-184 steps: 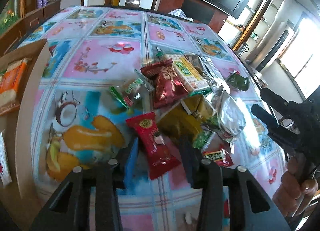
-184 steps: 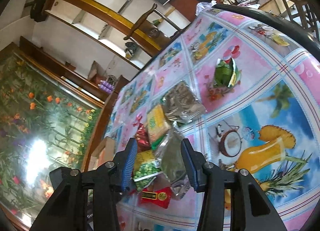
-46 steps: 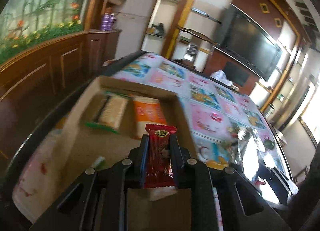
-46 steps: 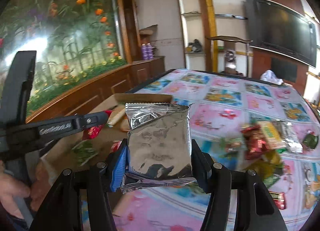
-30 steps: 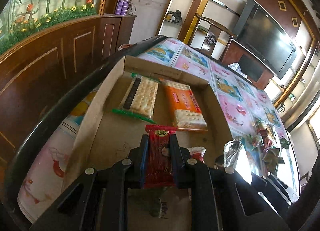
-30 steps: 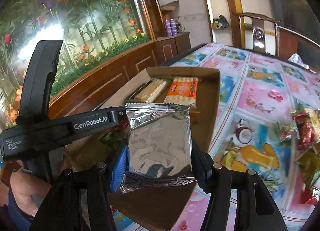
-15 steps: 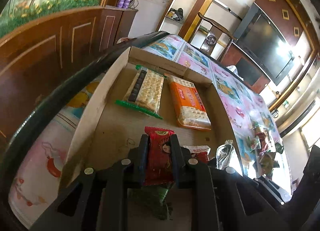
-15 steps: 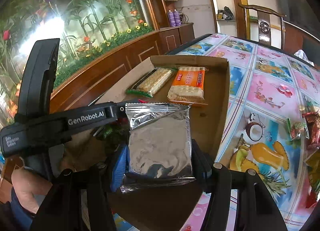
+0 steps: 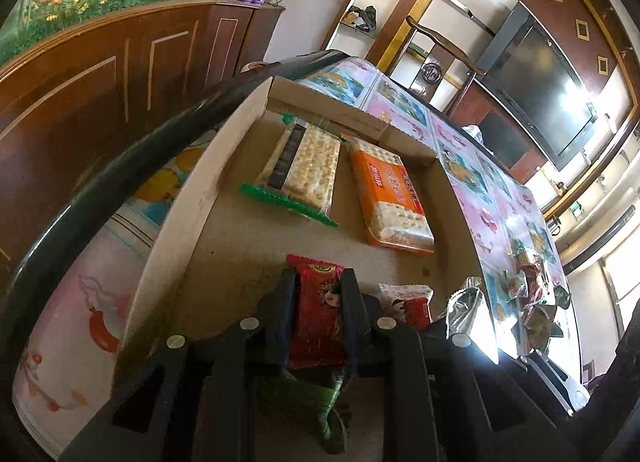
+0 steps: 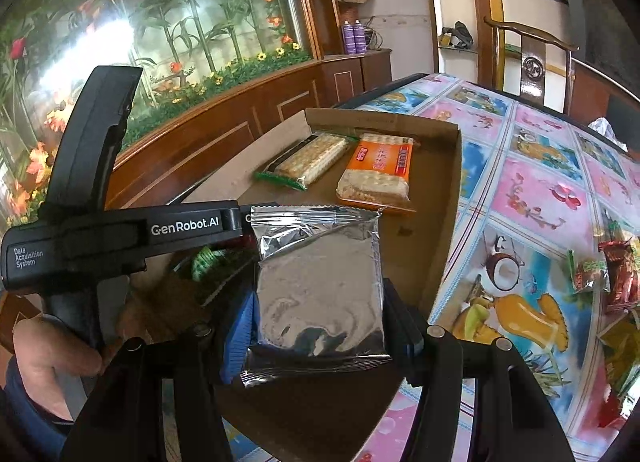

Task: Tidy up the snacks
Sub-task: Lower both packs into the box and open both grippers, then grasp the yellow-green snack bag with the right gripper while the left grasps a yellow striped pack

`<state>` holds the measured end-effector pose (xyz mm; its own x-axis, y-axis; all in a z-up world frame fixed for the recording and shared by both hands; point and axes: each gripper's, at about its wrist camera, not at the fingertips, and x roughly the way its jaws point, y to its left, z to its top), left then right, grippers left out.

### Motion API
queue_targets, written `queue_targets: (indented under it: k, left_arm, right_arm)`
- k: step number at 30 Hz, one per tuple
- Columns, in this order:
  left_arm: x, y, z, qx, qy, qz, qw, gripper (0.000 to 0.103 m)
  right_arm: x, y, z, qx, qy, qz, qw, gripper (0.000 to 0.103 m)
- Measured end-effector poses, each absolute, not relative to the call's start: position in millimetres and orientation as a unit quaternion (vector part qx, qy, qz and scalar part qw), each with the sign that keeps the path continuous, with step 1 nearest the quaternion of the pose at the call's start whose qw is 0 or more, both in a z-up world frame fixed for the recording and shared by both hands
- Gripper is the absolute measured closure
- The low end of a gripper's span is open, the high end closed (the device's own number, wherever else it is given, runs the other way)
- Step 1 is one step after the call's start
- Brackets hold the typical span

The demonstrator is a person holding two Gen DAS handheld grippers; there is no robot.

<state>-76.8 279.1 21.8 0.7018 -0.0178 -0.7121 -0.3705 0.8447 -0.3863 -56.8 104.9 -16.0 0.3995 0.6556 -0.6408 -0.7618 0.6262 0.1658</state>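
Gripping red packet (image 9: pixel 320 318), silver pouch (image 10: pixel 320 286) over cardboard box (image 9: pixel 192 206); contact unclear.

Green packet (image 9: pixel 320 402) (mostly behind tongs)

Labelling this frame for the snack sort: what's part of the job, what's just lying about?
In the job:
- red packet, in the left gripper
- silver packet, in the right gripper
- cardboard tray
- green cracker pack, orange cracker pack, in the tray
- snack pile on the table

Lying about:
- purple cans
- chair
- TV
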Motion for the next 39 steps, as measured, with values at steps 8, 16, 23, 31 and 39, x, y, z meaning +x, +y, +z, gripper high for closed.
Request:
queue_targets:
  k: [8,16,23,31,39]
  left_arm:
    - [-76.0,275.5,23.0,-0.247,0.377,0.108,0.886,0.078]
    - [-79.9,270.2,30.7,-0.232,0.372,0.114,0.891,0.059]
    - [-86.9,264.8,47.4,-0.228,0.356,0.113,0.899,0.055]
    - [-88.4,242.7,62.4,-0.208,0.352,0.094,0.908,0.055]
    - [-83.8,204.4,77.1,-0.18,0.353,0.056,0.916,0.054]
  right_arm:
    - [-63.5,103.1,-12.7,-0.083,0.331,0.425,0.838,0.039]
    - [-68.3,96.6,-6.4,-0.083,0.309,0.429,0.845,0.039]
    - [-57.7,79.8,-0.3,-0.048,0.309,0.423,0.851,0.038]
    - [-34.2,50.9,3.0,0.016,0.33,0.406,0.852,0.038]
    - [-12.9,0.3,12.4,0.072,0.328,0.372,0.865,0.038]
